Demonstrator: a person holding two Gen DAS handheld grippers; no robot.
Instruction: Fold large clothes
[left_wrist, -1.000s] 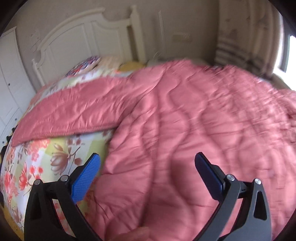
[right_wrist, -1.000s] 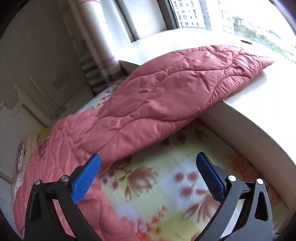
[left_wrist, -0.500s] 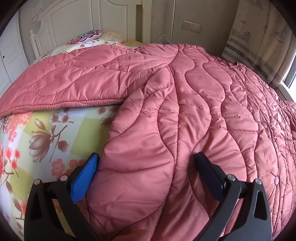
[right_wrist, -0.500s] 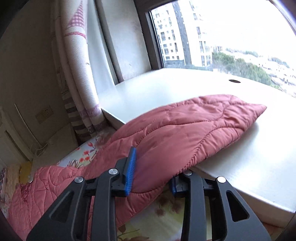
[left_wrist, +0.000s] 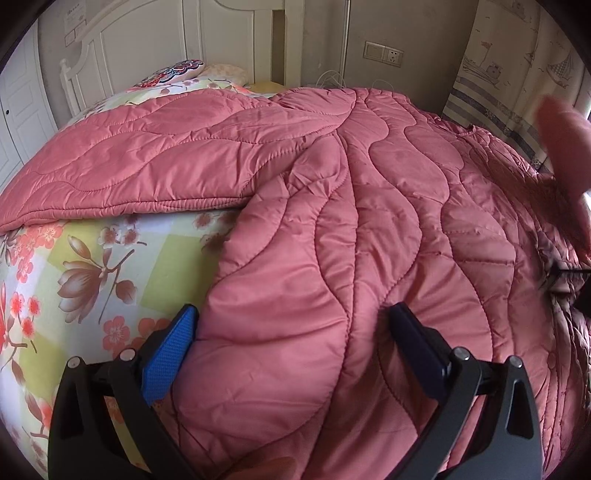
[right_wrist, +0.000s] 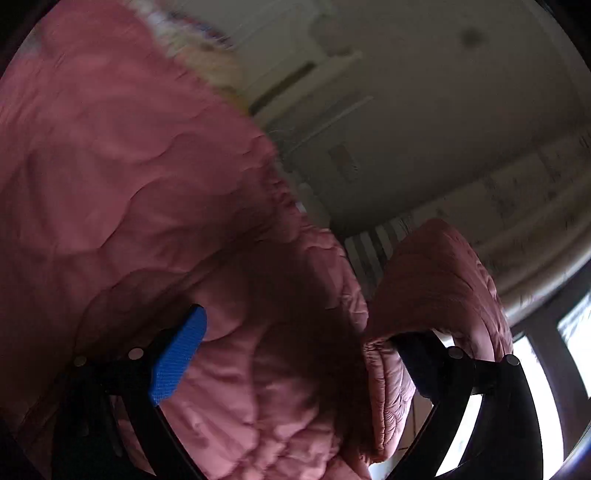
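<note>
A large pink quilted coat (left_wrist: 351, 184) lies spread over the bed, one sleeve (left_wrist: 129, 166) stretched out to the left. My left gripper (left_wrist: 291, 310) stands open low over the coat's near edge; the padded fabric bulges between its jaws and the blue pad (left_wrist: 170, 354) sits at the coat's side edge. In the right wrist view my right gripper (right_wrist: 297, 325) hangs over the coat body (right_wrist: 129, 166), tilted, its jaws opening. The other sleeve (right_wrist: 436, 277) drapes loosely over its right finger; no pad presses on it. That sleeve (left_wrist: 565, 147) shows blurred at the left view's right edge.
The bed has a floral sheet (left_wrist: 92, 266), a white headboard (left_wrist: 147, 44) and a patterned pillow (left_wrist: 173, 72) at the far end. A wall socket (left_wrist: 384, 53) and a striped curtain (left_wrist: 498, 74) stand behind. A bright window (right_wrist: 554, 369) lies to the right.
My right gripper shut on the sleeve lying on the windowsill, swung it over the coat while rolling, and its jaws have parted. The left gripper sank to the hem, then stayed.
</note>
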